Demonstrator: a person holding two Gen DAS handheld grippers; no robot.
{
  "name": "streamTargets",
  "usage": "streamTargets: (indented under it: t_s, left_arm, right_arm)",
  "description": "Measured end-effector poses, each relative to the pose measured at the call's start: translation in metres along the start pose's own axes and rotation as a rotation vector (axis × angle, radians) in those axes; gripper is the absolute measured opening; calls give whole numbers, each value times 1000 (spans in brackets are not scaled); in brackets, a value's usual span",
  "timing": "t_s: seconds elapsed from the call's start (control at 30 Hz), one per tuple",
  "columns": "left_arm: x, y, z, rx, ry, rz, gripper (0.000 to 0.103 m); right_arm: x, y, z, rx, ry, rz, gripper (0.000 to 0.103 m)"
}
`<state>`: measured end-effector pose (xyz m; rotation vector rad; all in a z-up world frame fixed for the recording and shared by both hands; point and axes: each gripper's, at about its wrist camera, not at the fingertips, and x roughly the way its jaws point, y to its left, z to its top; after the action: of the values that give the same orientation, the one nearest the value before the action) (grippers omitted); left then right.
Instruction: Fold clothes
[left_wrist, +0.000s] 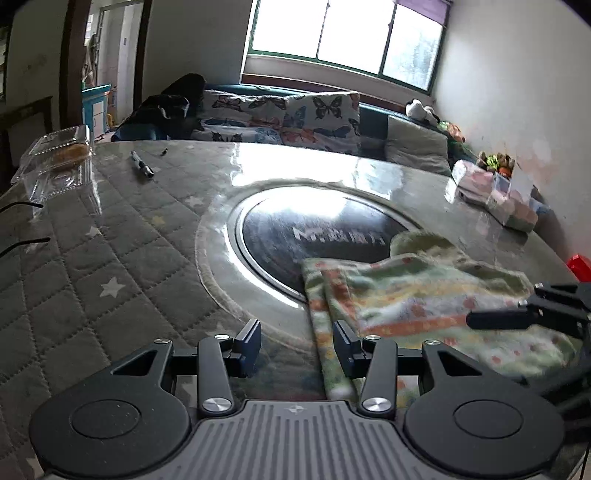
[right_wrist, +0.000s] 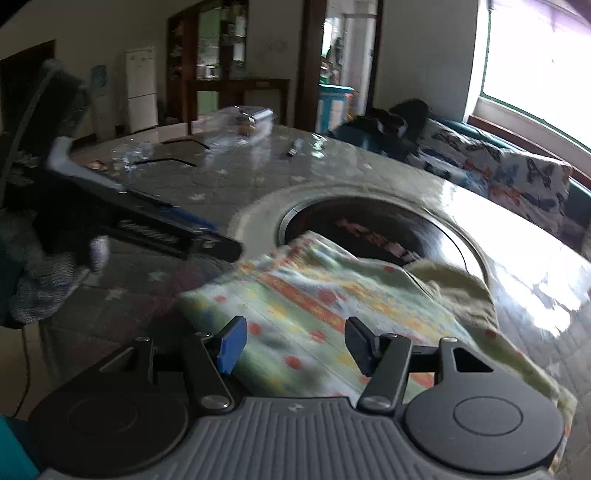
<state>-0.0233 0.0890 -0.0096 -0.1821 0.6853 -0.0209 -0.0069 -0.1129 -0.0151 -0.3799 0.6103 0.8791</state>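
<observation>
Patterned garment (left_wrist: 424, 295): lies partly folded near the tabletop's (left_wrist: 110, 258) front edge, overlapping the round dark inset. Left gripper (left_wrist: 297, 345) and right gripper (right_wrist: 295, 345): released, empty. Step: between folds. Next: regrasp an edge.

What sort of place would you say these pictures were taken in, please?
Most likely a home living room. A sofa with butterfly-print cushions runs under a large window, a white fridge stands by the far wall, and a patterned garment lies on a table with a quilted star-print cover.
</observation>
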Motion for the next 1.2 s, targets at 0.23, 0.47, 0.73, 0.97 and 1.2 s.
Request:
streamTargets:
  t_s: [0.23,0.47,0.73,0.97,1.2]
  left_arm:
    - [-1,12,9,-115,27,-28,47]
    - [1,18,9,-242,55,-78,54]
    - [9,25,9,-450,100,-144,62]
    - [21,16,14,-552,149,-210,62]
    - [36,5,18,-568,184,-232,40]
  right_arm:
    - [12,35,7,-143,22,82,56]
    - [24,49,4,-197,55,64,32]
    - [10,33,14,-72,14,111,15]
    - [-11,23,18,-15,-39,128,13]
    - [-20,17,11,12,-57,160,13]
